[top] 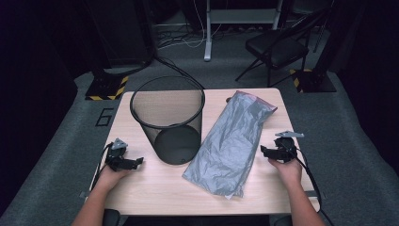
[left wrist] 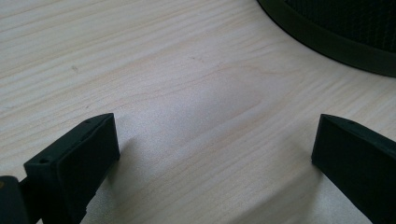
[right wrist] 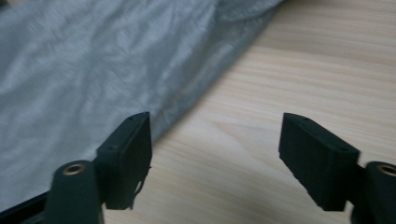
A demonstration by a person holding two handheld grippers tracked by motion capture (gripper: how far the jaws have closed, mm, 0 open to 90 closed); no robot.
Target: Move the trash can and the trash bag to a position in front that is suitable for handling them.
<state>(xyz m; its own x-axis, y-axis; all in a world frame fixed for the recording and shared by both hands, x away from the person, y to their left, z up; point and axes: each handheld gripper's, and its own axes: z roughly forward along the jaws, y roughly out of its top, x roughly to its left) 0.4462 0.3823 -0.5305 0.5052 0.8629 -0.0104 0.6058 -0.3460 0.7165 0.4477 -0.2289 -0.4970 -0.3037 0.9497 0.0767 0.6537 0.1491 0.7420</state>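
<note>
Plastic, thin and grey: the crumpled bin liner lies flat just right of the black mesh wastebasket, light, limp, slippery; best pinched at its edge. Both grippers gape empty.

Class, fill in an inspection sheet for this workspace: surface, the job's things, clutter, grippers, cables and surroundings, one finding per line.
Surface: light wooden table, bare between the items.
Job's things: black mesh bin upright; grey plastic bag lying flat beside it.
Clutter: nothing seen.
Grippers: left gripper open over bare wood near the bin; right gripper open at the bag's edge, holding nothing.
Cables: one trails from each gripper; more lie on the floor behind.
Surroundings: grey carpet, black folding chair, hazard-striped stand bases.
</note>
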